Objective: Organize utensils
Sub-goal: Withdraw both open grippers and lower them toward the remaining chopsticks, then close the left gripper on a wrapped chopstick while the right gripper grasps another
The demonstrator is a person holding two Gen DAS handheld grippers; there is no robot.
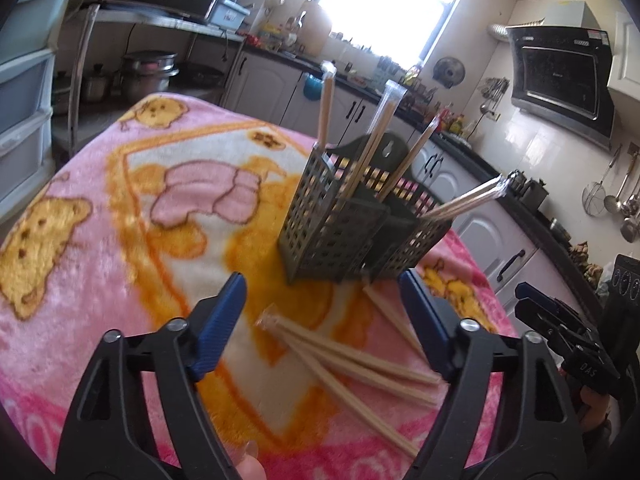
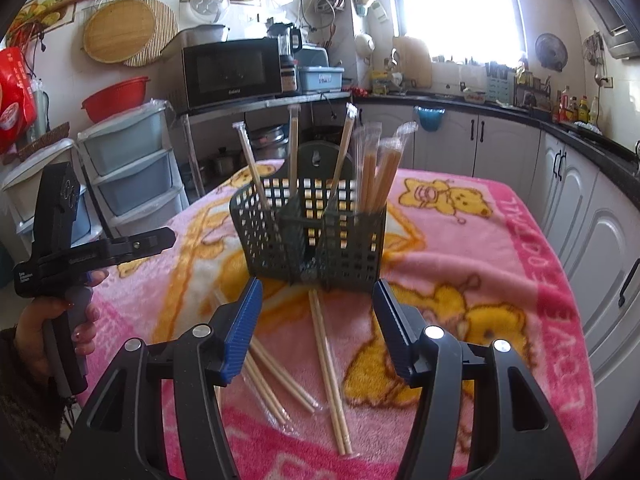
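A dark green perforated utensil holder (image 1: 352, 224) (image 2: 312, 232) stands on the pink blanket and holds several wrapped chopstick pairs (image 1: 376, 140) (image 2: 380, 164). More wrapped chopsticks (image 1: 352, 364) (image 2: 330, 372) lie loose on the blanket in front of it. My left gripper (image 1: 322, 280) is open and empty above the loose chopsticks. My right gripper (image 2: 318, 286) is open and empty just in front of the holder, over one loose pair. The left gripper also shows at the left edge of the right wrist view (image 2: 160, 238).
The pink cartoon blanket (image 2: 480, 248) covers the table. White kitchen cabinets (image 2: 580, 208) run along the right. A microwave (image 2: 232, 72) on a shelf and stacked plastic drawers (image 2: 132, 168) stand at the back left.
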